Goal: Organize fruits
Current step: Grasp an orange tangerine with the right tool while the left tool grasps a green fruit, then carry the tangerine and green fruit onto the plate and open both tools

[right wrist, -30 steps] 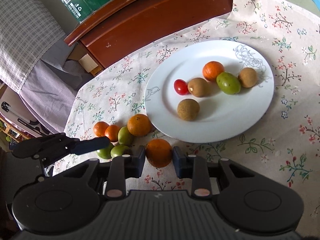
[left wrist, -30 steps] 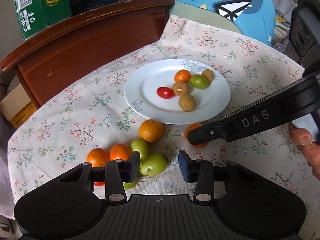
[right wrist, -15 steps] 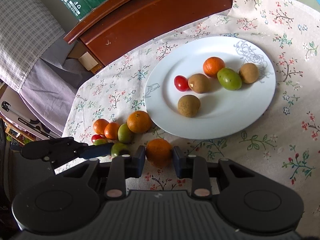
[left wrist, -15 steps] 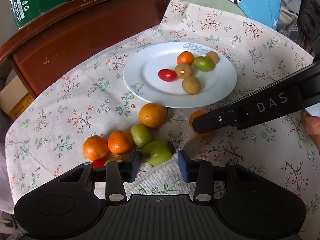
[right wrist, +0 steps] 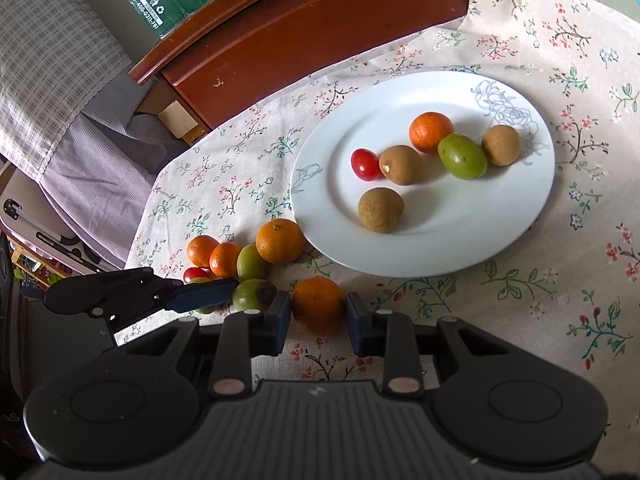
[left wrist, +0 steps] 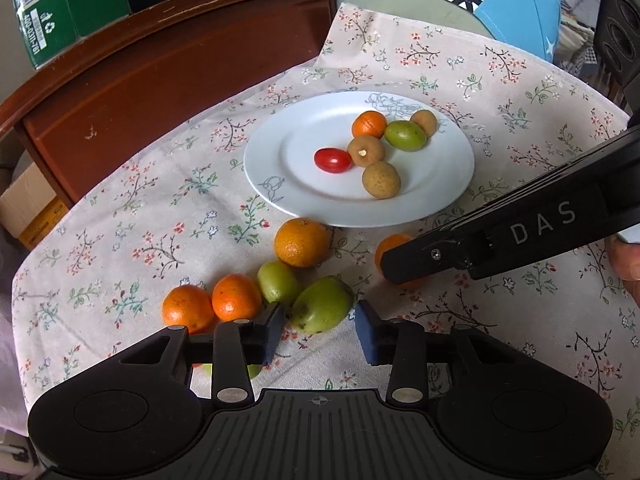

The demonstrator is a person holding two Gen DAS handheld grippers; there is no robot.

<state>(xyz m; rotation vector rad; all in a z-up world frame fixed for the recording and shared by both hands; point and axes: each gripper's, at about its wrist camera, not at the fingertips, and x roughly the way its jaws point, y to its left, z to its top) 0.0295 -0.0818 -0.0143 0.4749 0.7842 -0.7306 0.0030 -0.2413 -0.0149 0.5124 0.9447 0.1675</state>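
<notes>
A white plate (left wrist: pixel 452 184) (right wrist: pixel 460 240) on the floral cloth holds several fruits: a cherry tomato (left wrist: pixel 333 160), a small orange (left wrist: pixel 369 124), a green fruit (left wrist: pixel 405 135) and brown longans. Loose oranges and green fruits lie in front of the plate. My left gripper (left wrist: pixel 319 330) is open around a green fruit (left wrist: pixel 321 310) on the cloth, its pads apart from it. My right gripper (right wrist: pixel 318 320) is shut on an orange (right wrist: pixel 318 309), which also shows in the left wrist view (left wrist: pixel 390 244) behind the right gripper's finger.
A dark wooden headboard (left wrist: pixel 168 80) runs along the table's far left edge, with a green carton (left wrist: pixel 60 8) behind it. A blue cushion (left wrist: pixel 500 4) lies at the back right. A checked cloth (right wrist: pixel 52 80) hangs beside the table at the left.
My left gripper has drawn closer to the green fruit, which now sits between its open fingers. My right gripper stays closed on the orange and has barely moved.
</notes>
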